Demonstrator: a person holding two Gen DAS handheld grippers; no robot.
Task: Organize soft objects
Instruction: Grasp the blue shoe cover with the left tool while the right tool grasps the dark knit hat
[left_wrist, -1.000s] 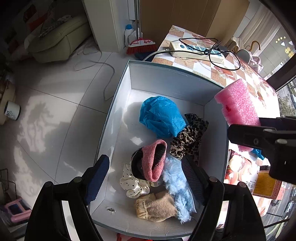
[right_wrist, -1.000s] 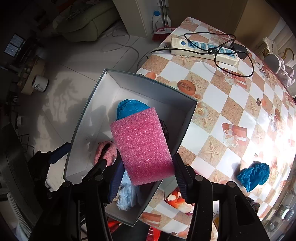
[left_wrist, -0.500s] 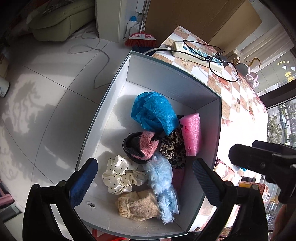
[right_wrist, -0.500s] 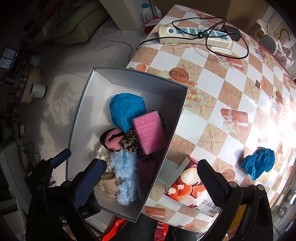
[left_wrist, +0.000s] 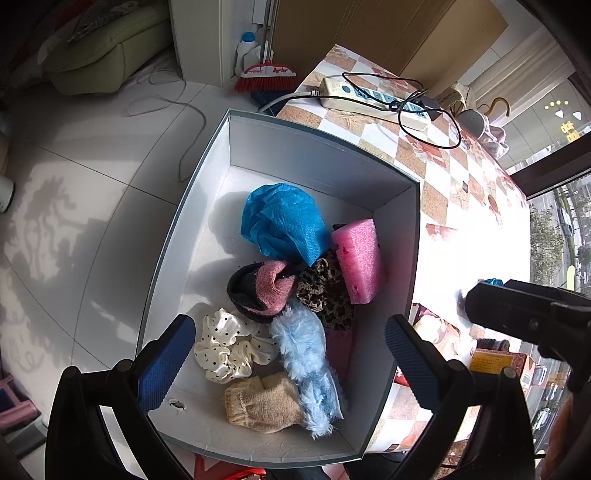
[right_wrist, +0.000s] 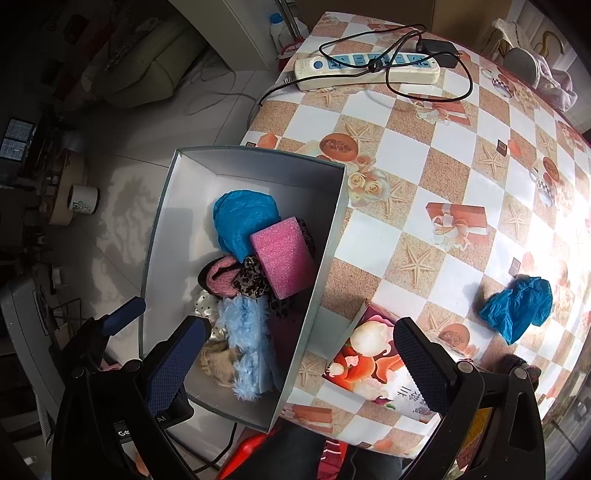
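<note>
A grey box (left_wrist: 321, 147) (right_wrist: 328, 236) at the table's left edge holds several soft things: a pink foam block (left_wrist: 358, 258) (right_wrist: 282, 254), a blue crumpled bag (left_wrist: 280, 221), a pink knit piece (left_wrist: 273, 288), a leopard scrunchie (left_wrist: 325, 291), a dotted white scrunchie (left_wrist: 225, 347), a light blue fluffy piece (left_wrist: 303, 354) and a tan mitten (left_wrist: 262, 402). A blue crumpled cloth (right_wrist: 517, 306) lies on the table at right. My left gripper (left_wrist: 284, 365) is open above the box's near end. My right gripper (right_wrist: 295, 358) is open and empty above the box's right wall.
A checkered tablecloth (right_wrist: 443, 177) covers the table. A power strip with a black cable (right_wrist: 365, 68) lies at the far end. A printed paper packet (right_wrist: 373, 365) lies beside the box. White floor tiles (left_wrist: 92, 184), a broom (left_wrist: 266, 74) and a sofa (left_wrist: 103, 55) are to the left.
My right gripper opened and let the pink foam block go into the box, then drew back to the right. My left gripper opened wider and pulled back a little.
</note>
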